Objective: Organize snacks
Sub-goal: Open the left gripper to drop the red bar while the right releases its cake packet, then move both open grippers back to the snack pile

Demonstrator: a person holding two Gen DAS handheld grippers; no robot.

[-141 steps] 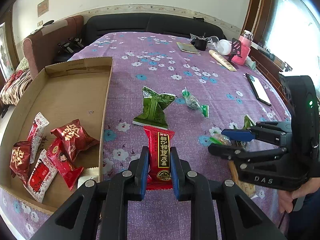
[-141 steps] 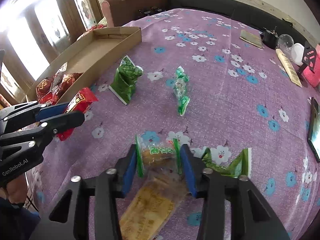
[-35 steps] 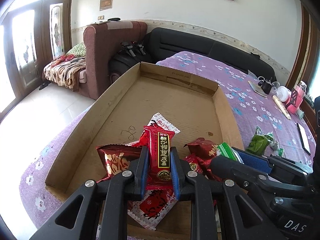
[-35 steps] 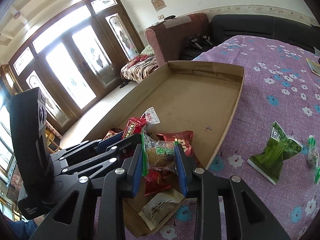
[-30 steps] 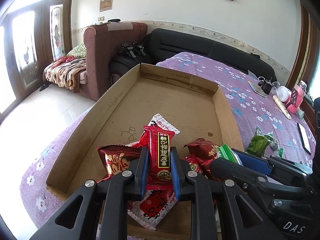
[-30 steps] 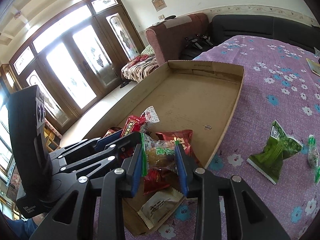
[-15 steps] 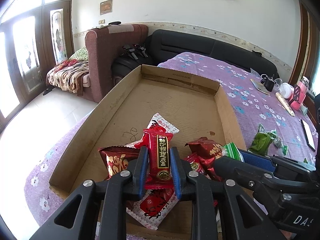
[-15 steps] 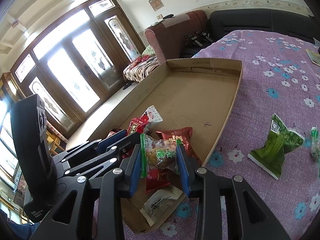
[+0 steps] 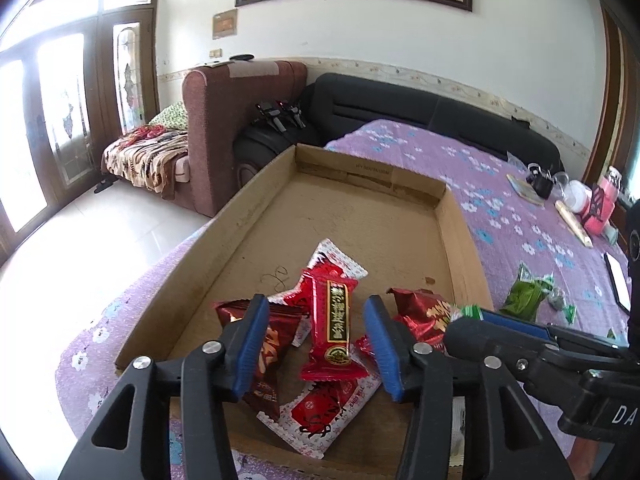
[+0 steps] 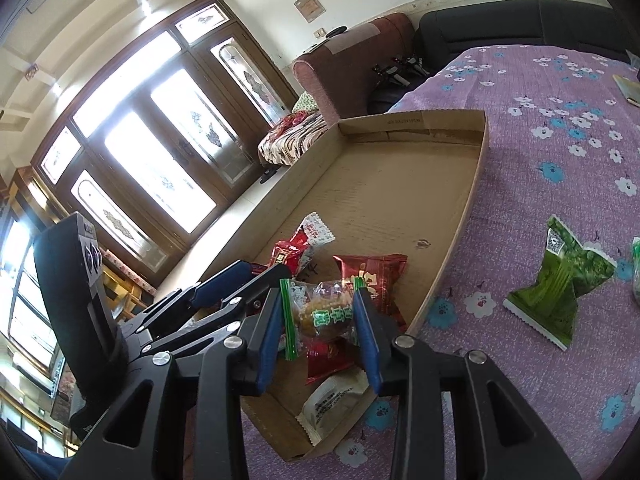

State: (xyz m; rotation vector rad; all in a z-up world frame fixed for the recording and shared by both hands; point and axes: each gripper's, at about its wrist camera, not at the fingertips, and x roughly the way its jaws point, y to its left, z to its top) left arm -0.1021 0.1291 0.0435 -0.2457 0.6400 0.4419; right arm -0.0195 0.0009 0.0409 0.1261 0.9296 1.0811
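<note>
Left tool [image 9: 318,338]: jaws opening, blue pads standing clear on both sides of the red rectangular foil snack packet with a gold-and-black label [image 9: 332,326]. The packet touches neither pad and lies tilted on top of other red wrappers at the near end of the shallow brown cardboard tray [image 9: 256,216].

Right tool [image 10: 320,330]: jaws also opening, narrow, with the clear plastic snack packet with green ends and green lettering [image 10: 320,312] between the pads, both of which press on it. This packet hangs above the near corner of the tray, over the red wrappers.

In the tray, near end only: a dark red foil packet [image 9: 272,340] under the left pad, a white-edged red sachet [image 9: 332,408] below the released packet, a crumpled red foil packet [image 9: 420,312] beside the right wall, and a white-and-beige sachet [image 10: 332,400] at the near corner. The far part of the tray floor is bare cardboard.

The tray rests on a purple flowered cloth [image 10: 560,168] covering the worktop. A green foil packet [image 10: 560,292] lies on that cloth, outside the tray and well apart from it
</note>
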